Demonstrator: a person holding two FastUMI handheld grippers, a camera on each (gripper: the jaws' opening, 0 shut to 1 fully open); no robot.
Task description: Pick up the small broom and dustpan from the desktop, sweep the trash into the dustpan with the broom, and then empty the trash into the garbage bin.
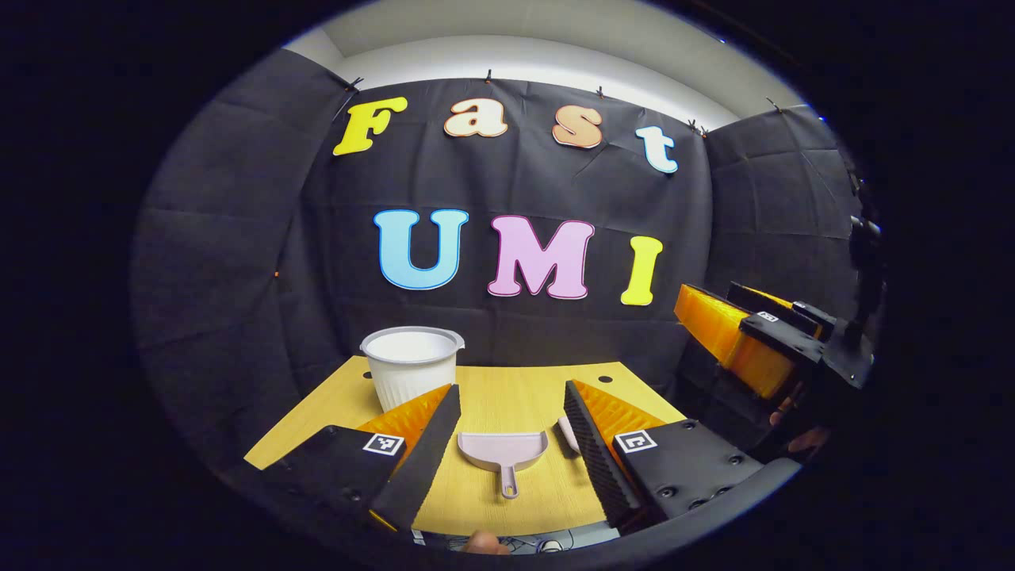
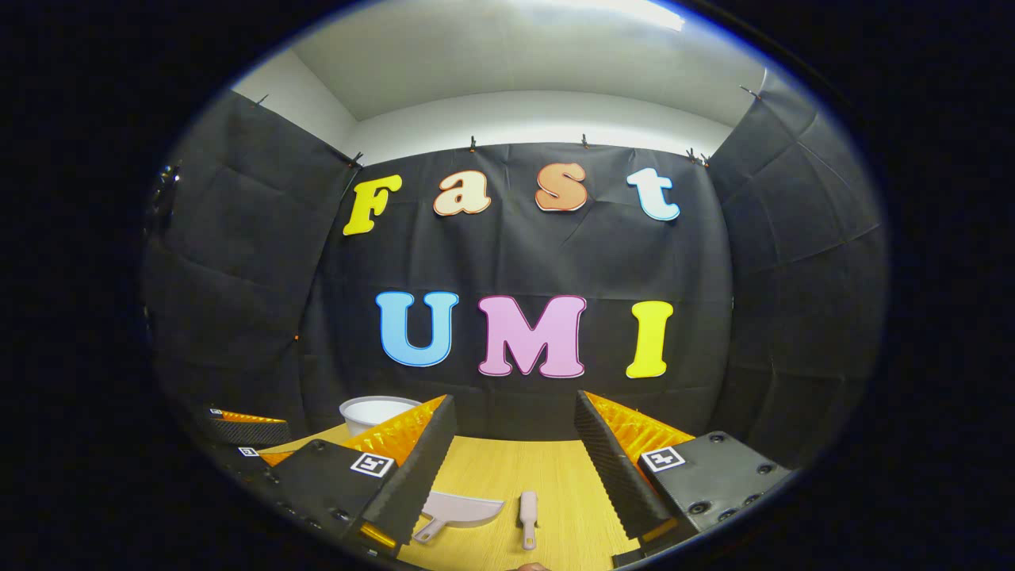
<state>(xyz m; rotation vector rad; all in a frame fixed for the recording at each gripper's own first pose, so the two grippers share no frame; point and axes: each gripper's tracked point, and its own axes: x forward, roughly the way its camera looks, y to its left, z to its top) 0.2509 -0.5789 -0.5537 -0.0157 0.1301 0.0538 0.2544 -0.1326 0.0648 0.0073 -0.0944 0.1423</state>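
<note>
Left gripper view: pale pink dustpan [image 1: 502,450]

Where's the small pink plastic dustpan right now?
The small pink plastic dustpan lies flat on the wooden desktop, framed between the open left gripper fingers in the left gripper view, handle toward the camera, with the small broom just right of it.

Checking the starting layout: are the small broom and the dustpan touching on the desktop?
Apart. The right gripper view shows bare desktop between the dustpan and the small broom.
</note>
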